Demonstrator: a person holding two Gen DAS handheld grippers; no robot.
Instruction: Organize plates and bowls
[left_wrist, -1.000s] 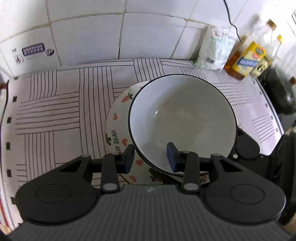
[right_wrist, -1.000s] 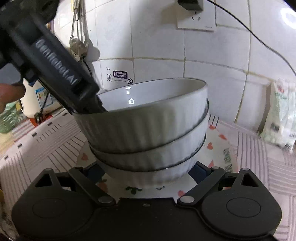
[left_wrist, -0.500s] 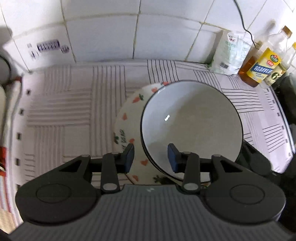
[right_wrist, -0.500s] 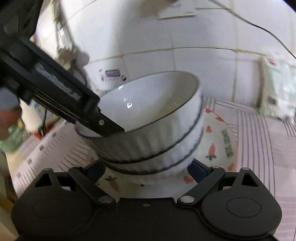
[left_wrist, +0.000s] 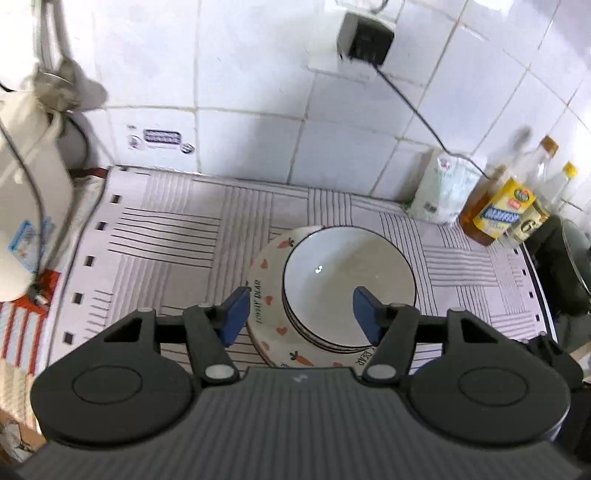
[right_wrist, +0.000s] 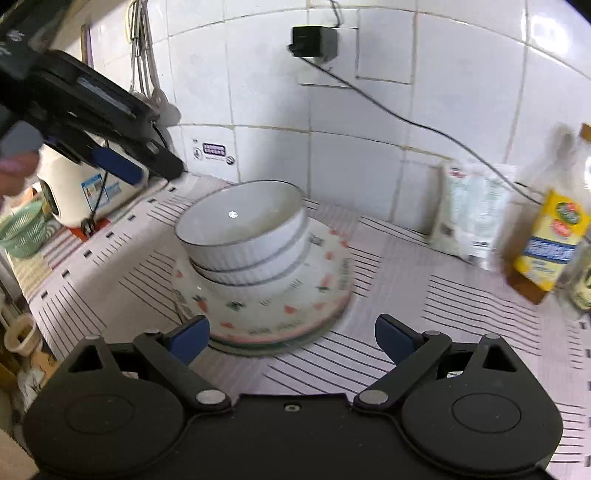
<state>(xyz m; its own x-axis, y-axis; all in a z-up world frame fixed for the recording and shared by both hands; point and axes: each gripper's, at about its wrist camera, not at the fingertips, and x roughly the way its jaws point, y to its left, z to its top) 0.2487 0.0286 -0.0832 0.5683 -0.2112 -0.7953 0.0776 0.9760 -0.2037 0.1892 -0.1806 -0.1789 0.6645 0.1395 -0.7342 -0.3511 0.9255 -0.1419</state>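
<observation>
Left wrist view: three white ribbed ceramic bowls with dark rims (left_wrist: 349, 284) are seen nested one inside another, set on the round white plates printed with carrots and hearts (left_wrist: 266, 295); the stack is judged to have been built widest at the bottom so that it stands steady and takes up one spot on the desk covered by a pale striped mat (left_wrist: 166, 236); the bowls sit off-centre, toward the right of the plates. The left hand-held gripper (left_wrist: 300, 314) is held above the stack, looking steeply down on it; its blue-padded jaws are spread wide and nothing is held between them; no contact with bowl or plate is made. A white packet (left_wrist: 443, 192) and yellow-labelled oil bottles (left_wrist: 506, 210) are kept back against the tiled wall, clear of the stack.

Right wrist view: the same bowls (right_wrist: 243, 236) and plates (right_wrist: 273, 310) are seen from the side, low and near; more than one plate edge can be made out at the base, the count not certain through blur. The right hand-held gripper (right_wrist: 291, 338) is held just short of the plates, near desk level, jaws wide apart and empty; the left pad is close by the plate rim, contact not discernible. The left hand-held gripper (right_wrist: 122, 166) is seen raised at upper left, angled downward toward the bowls. The stacking is judged largely done.
</observation>
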